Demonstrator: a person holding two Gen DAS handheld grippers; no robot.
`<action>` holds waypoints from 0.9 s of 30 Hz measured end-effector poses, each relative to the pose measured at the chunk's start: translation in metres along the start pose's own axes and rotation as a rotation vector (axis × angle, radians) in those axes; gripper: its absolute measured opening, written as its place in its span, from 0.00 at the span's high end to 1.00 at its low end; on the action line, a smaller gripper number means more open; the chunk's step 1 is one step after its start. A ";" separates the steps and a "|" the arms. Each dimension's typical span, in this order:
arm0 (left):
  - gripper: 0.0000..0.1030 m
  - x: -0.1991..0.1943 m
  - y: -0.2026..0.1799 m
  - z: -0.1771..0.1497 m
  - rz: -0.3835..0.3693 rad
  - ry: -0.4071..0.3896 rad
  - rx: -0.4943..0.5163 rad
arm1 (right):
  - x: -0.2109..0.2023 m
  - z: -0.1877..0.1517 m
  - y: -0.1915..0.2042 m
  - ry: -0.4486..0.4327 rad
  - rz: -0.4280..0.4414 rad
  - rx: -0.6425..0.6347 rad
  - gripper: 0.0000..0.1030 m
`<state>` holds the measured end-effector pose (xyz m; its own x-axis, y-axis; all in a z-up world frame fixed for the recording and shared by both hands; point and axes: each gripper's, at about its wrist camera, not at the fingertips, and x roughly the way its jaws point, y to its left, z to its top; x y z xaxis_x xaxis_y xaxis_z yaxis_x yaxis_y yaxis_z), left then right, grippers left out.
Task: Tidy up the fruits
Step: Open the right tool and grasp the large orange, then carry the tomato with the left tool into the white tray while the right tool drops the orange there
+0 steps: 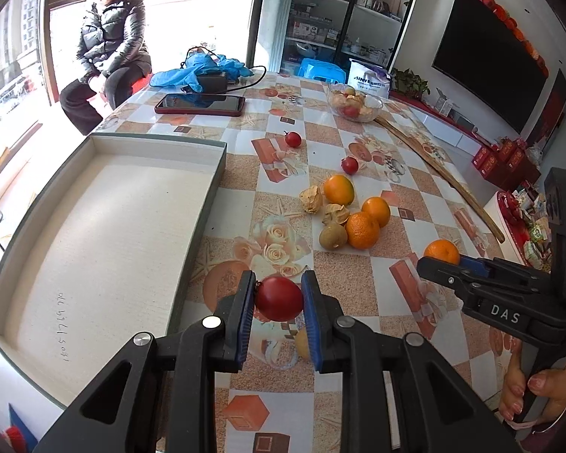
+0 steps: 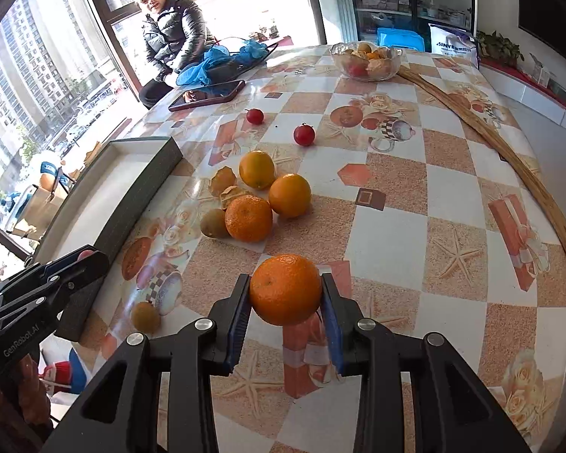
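A red tomato [image 1: 279, 298] is held between the blue pads of the left gripper [image 1: 279, 302], just right of the shallow grey box [image 1: 207, 196], whose pale floor is seen bare. An orange [image 2: 285, 289] is clamped between the pads of the right gripper [image 2: 286, 298], above the patterned tablecloth [image 2: 388, 234]. Whether either fruit is lifted clear of the cloth cannot be told from these views.

Remaining fruit — three oranges [image 2: 248, 218], a kiwi [image 2: 214, 222] and two papery husked fruits [image 2: 222, 180] — is shown clustered mid-table, the pieces touching or just beside one another. Two small tomatoes [image 2: 304, 134] are seen farther back, apart from the cluster. A small yellowish fruit [image 2: 145, 315] is seen near the left gripper. A glass bowl [image 2: 366, 61] of mixed fruit, a phone [image 2: 207, 95] and a long wooden stick [image 2: 509, 158] are shown toward the far edge.
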<state>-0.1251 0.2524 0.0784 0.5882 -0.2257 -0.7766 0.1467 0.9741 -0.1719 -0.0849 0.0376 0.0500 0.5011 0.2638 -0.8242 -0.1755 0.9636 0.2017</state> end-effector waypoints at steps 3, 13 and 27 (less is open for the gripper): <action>0.74 -0.014 0.010 0.011 0.006 -0.002 -0.007 | -0.007 0.012 0.014 -0.006 0.029 -0.015 0.64; 0.74 -0.056 0.063 0.044 0.087 -0.060 -0.052 | -0.018 0.055 0.087 -0.017 0.099 -0.147 0.64; 0.74 -0.050 0.137 0.052 0.218 -0.056 -0.134 | 0.025 0.092 0.183 0.061 0.203 -0.265 0.64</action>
<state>-0.0935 0.3963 0.1250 0.6379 -0.0075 -0.7701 -0.0923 0.9920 -0.0861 -0.0264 0.2248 0.1156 0.3828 0.4385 -0.8132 -0.4851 0.8445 0.2270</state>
